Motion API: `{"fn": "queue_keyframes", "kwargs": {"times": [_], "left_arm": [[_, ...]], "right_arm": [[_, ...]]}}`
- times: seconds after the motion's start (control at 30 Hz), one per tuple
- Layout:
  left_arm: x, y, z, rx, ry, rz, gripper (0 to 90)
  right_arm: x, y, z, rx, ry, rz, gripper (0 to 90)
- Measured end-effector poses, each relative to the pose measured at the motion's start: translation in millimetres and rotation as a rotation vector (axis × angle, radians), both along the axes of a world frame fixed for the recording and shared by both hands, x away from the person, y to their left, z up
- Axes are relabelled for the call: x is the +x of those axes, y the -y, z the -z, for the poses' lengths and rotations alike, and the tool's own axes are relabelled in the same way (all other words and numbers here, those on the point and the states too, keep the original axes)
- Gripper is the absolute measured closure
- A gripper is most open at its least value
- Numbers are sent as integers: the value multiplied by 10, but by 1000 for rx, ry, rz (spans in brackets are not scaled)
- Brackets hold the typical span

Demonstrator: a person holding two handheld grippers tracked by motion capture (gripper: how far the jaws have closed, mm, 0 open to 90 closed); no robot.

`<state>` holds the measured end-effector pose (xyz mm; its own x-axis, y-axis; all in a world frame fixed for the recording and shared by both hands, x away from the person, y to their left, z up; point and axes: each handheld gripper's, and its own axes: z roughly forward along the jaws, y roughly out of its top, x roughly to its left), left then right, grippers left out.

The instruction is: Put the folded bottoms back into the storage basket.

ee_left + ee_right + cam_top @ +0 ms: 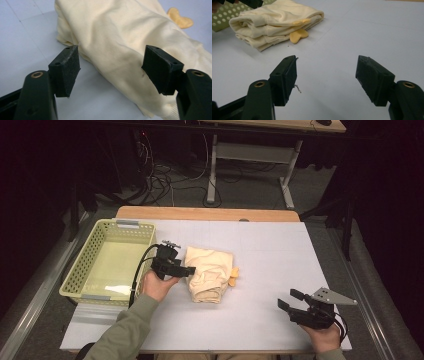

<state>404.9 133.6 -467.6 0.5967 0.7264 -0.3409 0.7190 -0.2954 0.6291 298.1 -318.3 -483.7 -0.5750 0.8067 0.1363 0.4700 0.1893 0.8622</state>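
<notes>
Folded cream garment [117, 42] lies between the left gripper's [111, 67] parted jaws, unclamped.

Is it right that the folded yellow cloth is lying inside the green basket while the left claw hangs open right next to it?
Not quite. The folded yellow cloth lies on the white table, beside the green basket, not inside it. The high view shows this. The rest holds: the left claw is open right at the cloth's edge, as the left gripper view shows.
</notes>
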Motion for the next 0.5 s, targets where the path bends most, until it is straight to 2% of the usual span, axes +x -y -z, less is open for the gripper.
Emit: {"fn": "queue_keyframes", "kwargs": {"times": [0.07,0.13,0.23,0.3,0.5], "left_arm": [[23,-1,-8,14,-7,-5,246],[54,14,-28,48,-2,-7,224],[88,30,-43,60,-1,-16,198],[113,42,-38,53,-12,-27,191],[202,76,-15,78,-32,-33,161]], "right_arm": [[3,-2,-1,2,3,0,337],[10,-8,0,-3,5,-4,337],[-1,-15,1,-9,10,-8,337],[-10,-25,0,-15,16,-9,337],[-4,-27,0,-19,19,-19,337]]}}
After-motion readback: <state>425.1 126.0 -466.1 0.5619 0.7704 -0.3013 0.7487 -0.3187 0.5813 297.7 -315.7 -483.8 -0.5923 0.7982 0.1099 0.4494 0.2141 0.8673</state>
